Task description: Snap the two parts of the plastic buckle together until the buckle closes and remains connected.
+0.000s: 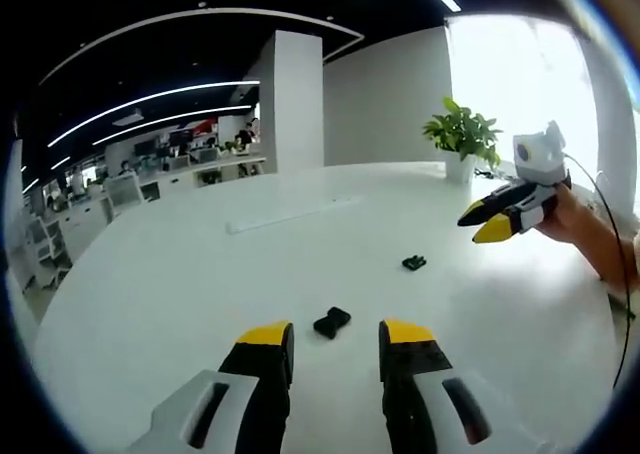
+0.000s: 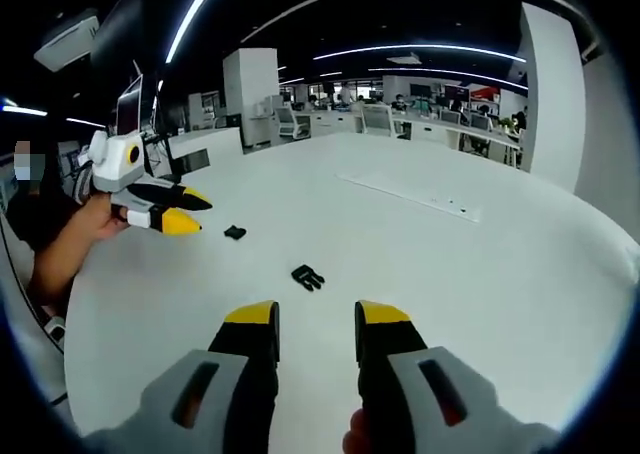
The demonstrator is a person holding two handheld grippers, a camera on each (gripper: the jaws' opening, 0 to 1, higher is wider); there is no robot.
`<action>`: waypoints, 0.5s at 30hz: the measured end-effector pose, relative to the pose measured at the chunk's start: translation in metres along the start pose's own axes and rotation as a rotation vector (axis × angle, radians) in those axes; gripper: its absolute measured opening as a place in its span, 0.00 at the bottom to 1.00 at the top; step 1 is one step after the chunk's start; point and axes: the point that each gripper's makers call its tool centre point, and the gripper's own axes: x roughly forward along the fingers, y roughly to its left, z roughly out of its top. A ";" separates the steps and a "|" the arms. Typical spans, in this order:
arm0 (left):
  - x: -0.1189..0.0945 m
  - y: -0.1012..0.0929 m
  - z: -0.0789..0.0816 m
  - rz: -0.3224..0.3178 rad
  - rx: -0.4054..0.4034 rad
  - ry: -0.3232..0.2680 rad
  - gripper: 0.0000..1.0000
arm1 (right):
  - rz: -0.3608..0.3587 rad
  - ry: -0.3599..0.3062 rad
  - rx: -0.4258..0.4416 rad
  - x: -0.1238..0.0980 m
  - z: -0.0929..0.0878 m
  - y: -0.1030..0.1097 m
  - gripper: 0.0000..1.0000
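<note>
Two small black buckle parts lie apart on the white table (image 1: 200, 274). One part (image 1: 332, 322) sits just ahead of my left gripper (image 1: 335, 336), in line with the gap between its jaws; it is also seen as the far part (image 2: 235, 232) in the right gripper view. The pronged part (image 1: 414, 263) lies further right and is seen as the near part (image 2: 307, 276) just beyond my right gripper (image 2: 315, 316). Both grippers are open with nothing held. The right gripper (image 1: 498, 219) hovers above the table, as does the left gripper (image 2: 170, 212); each is held by a hand.
A potted plant (image 1: 462, 134) stands at the table's far edge by the bright window. A long narrow strip (image 2: 410, 194) is set into the tabletop further back. Office desks and chairs (image 2: 400, 114) fill the room behind, and a white column (image 1: 296, 99) rises beyond the table.
</note>
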 end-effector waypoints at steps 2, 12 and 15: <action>0.003 0.003 0.001 0.004 -0.001 0.005 0.34 | 0.001 0.002 -0.001 0.001 0.001 -0.001 0.30; 0.018 0.006 0.002 -0.003 -0.012 0.035 0.33 | 0.015 0.025 -0.019 0.012 0.003 -0.006 0.30; 0.021 0.005 0.002 -0.007 -0.003 0.042 0.33 | 0.016 0.027 -0.028 0.015 0.007 -0.007 0.30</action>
